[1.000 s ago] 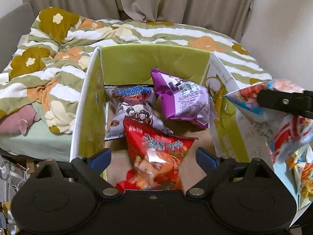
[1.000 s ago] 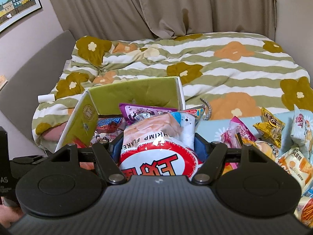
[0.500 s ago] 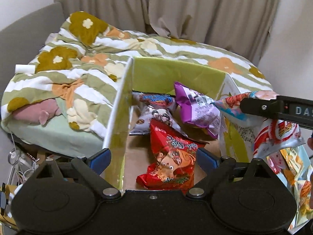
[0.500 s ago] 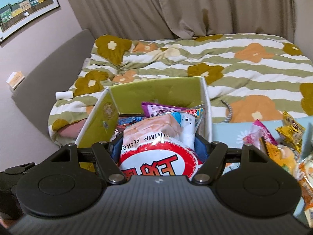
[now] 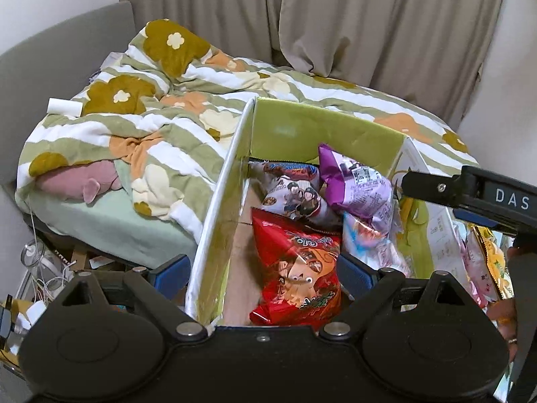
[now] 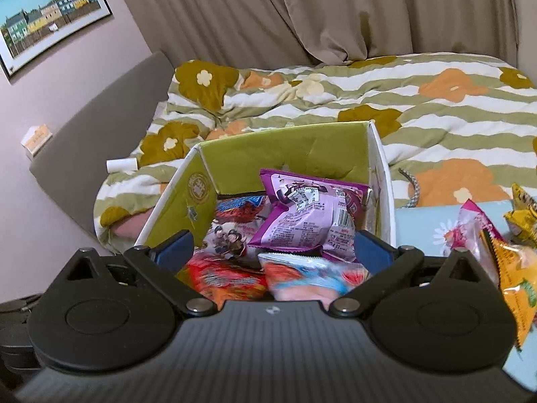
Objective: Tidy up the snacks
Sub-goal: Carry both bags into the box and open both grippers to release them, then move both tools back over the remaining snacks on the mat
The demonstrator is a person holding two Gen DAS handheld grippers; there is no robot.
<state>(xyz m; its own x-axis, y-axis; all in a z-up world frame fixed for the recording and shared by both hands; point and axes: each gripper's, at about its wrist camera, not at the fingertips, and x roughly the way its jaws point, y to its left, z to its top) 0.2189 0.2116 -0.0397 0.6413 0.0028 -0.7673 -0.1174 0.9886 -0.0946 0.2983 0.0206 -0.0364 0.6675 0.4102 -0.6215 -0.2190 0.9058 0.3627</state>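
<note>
Hovering over the green box at frame centre, the right gripper has just been opening; its jaws stand wide and empty, the shrimp-flake bag lying blurred below them among the packets. The left gripper, angled down, spread and empty, straddles the box's left wall.

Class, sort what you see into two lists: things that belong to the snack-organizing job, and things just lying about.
Job: green box; purple packet; red packet; shrimp-flake bag; loose snacks.

Lying about: floral duvet; framed picture; curtain; pink cushion.
</note>
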